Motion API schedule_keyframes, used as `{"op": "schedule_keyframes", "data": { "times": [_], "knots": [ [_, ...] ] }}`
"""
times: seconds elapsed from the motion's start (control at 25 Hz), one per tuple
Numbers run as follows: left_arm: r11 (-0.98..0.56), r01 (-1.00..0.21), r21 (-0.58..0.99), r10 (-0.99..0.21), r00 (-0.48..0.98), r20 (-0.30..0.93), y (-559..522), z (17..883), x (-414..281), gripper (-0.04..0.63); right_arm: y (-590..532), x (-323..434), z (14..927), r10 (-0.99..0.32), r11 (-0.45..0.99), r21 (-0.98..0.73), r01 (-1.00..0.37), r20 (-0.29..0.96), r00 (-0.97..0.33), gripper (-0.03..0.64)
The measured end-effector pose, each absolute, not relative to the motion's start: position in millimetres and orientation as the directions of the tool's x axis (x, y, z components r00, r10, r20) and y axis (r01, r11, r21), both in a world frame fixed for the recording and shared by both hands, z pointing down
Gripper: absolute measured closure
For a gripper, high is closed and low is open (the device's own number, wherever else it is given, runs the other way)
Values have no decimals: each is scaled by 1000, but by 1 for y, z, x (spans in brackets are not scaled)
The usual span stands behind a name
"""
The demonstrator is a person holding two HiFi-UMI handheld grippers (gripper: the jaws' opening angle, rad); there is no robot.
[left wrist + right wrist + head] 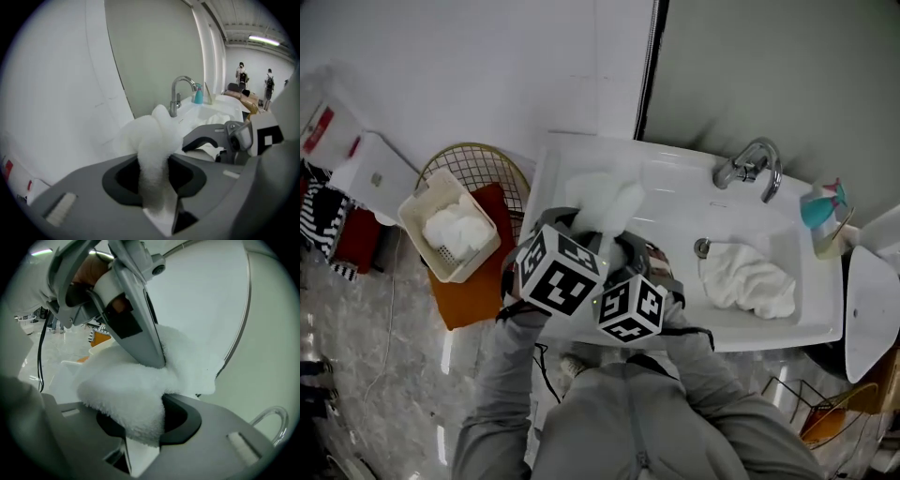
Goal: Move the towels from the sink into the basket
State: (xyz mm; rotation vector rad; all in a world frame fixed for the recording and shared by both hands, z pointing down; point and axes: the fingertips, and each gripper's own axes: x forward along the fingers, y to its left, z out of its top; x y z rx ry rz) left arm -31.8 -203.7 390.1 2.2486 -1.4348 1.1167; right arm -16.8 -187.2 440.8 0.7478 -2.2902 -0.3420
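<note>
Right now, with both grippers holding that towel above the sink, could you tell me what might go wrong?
1. The left gripper pinches only a narrow fold of the held towel, so it might slip free.
2. The right gripper grips right beside it; pulling apart could tear one hold loose.
3. The basket already holds another towel, so this one might drape over its rim.

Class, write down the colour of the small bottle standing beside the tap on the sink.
Teal. The bottle shows best in the head view.
</note>
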Motion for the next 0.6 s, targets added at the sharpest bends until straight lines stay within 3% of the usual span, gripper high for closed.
{"op": "schedule_keyframes", "data": {
  "times": [0.6],
  "knots": [
    [-248, -904, -348, -783, -24, 621, -96, 317, -251, 405, -90, -240, 376, -519, 811, 495, -313, 359, -776, 486]
  ]
}}
